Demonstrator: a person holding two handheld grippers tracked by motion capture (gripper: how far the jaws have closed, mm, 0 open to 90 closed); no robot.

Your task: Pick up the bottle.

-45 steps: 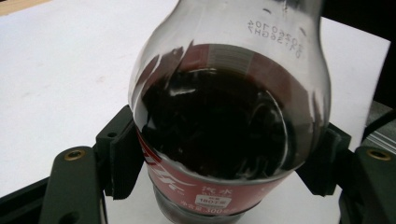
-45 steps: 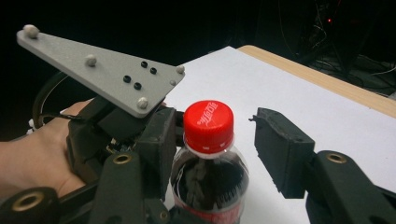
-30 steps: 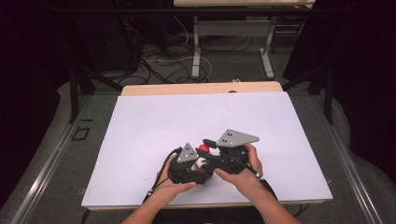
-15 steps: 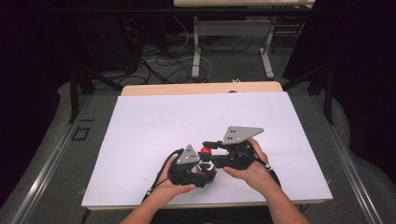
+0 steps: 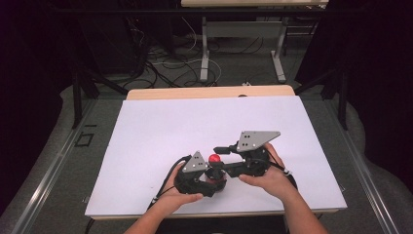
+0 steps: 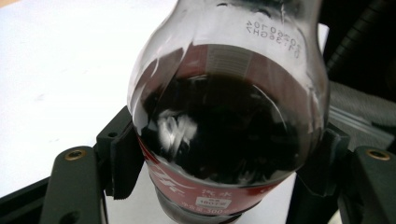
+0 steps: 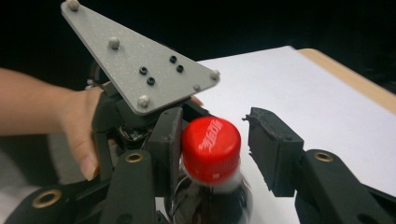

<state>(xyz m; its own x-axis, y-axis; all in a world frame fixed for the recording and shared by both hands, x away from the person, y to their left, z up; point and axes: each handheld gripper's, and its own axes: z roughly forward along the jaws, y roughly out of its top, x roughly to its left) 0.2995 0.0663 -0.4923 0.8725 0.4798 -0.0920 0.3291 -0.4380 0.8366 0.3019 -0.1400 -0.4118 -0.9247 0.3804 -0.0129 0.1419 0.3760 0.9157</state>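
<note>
A small cola bottle [image 6: 224, 130] with dark liquid and a red label stands upright near the front of the white table sheet [image 5: 160, 131]. My left gripper [image 6: 223, 161] is shut on its body, a pad pressed on each side; in the high view the left gripper [image 5: 213, 177] sits under the red cap [image 5: 214, 158]. My right gripper [image 7: 215, 135] straddles the red cap [image 7: 211, 149] from the right. Its jaws have just been opening: one pad [image 7: 168, 135] still lies against the cap, the other pad [image 7: 273, 149] stands clear of it. In the high view the right gripper [image 5: 220, 159] reaches in level.
Both hands work close together at the front middle of the sheet, near the table's front edge [image 5: 209, 213]. A wooden table edge [image 5: 209, 91] borders the sheet at the back. Beyond it are a desk frame [image 5: 204, 48] and cables on the floor.
The right gripper with its grey plate has drawn slightly to the right. More of the red cap shows between the two grippers. The left hand has kept still.
</note>
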